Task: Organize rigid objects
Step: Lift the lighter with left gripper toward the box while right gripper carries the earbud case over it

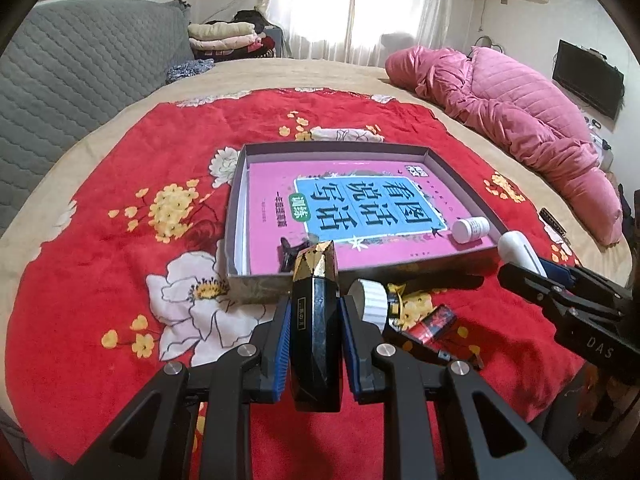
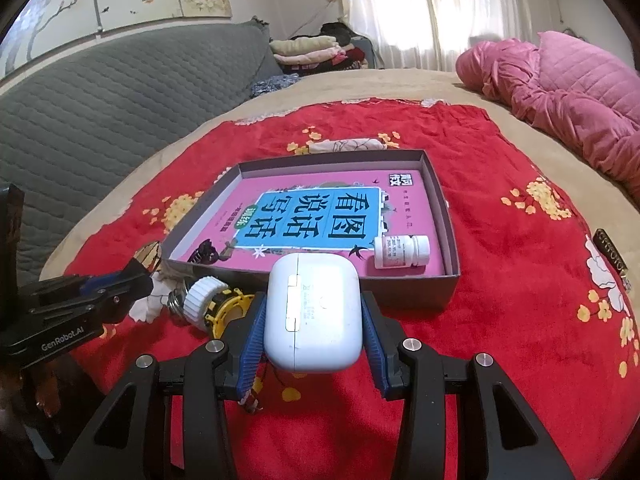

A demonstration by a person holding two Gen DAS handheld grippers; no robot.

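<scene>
Underneath everything, a red floral blanket [image 1: 100, 240] covers the bed, carrying a shallow grey box [image 2: 416, 292] with a pink book [image 2: 320, 216] lying flat inside. A white pill bottle [image 2: 402, 251] lies on the book's near right corner. The right hand-held gripper [image 2: 314, 344] clamps a white earbud case [image 2: 314, 312]; the left hand-held gripper [image 1: 314, 332] pinches a black-and-gold faceted bottle [image 1: 314, 320], both just before the box.

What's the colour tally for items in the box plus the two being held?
White: 2 (pill bottle, earbud case)
Pink: 1 (book)
Black: 2 (clip, black-and-gold case)
Total: 5
</scene>
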